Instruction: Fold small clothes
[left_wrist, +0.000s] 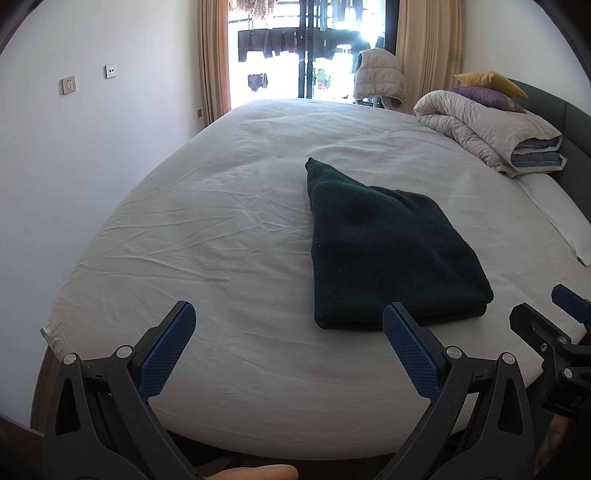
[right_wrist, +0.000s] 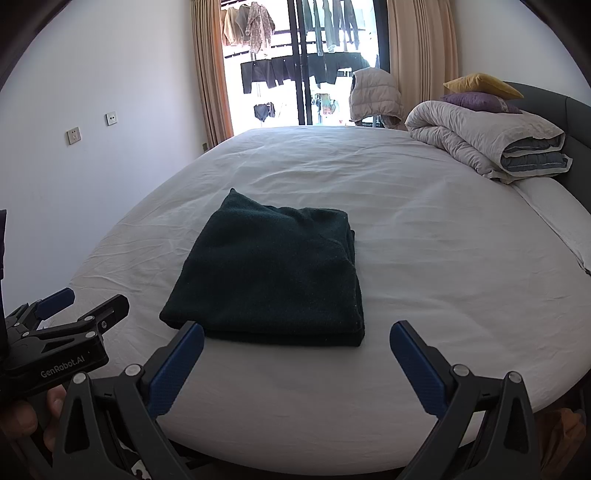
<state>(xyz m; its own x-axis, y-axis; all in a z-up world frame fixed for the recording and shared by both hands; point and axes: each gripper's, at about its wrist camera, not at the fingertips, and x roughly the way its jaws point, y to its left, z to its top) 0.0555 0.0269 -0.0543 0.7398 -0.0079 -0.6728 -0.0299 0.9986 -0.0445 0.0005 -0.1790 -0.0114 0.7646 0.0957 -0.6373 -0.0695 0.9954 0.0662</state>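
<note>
Both grippers are hanging back off the near edge of the bed, jaws spread wide and holding nothing: the left gripper has the dark green garment ahead and off to its right, and the right gripper has it just ahead, slightly left of center. Looks to me like the folding is basically done, since the thing sits as a neat stacked rectangle on the white sheet, with layered edges showing along the near side. Only leftover I'd flag is the far-left corner poking out in a little point, so maybe a tidy-up tuck or moving it aside. Can't see any other small clothes waiting on the bed. Nothing's blocking the way; the rolled duvet with pillows is well beyond, far right, near the headboard.
</note>
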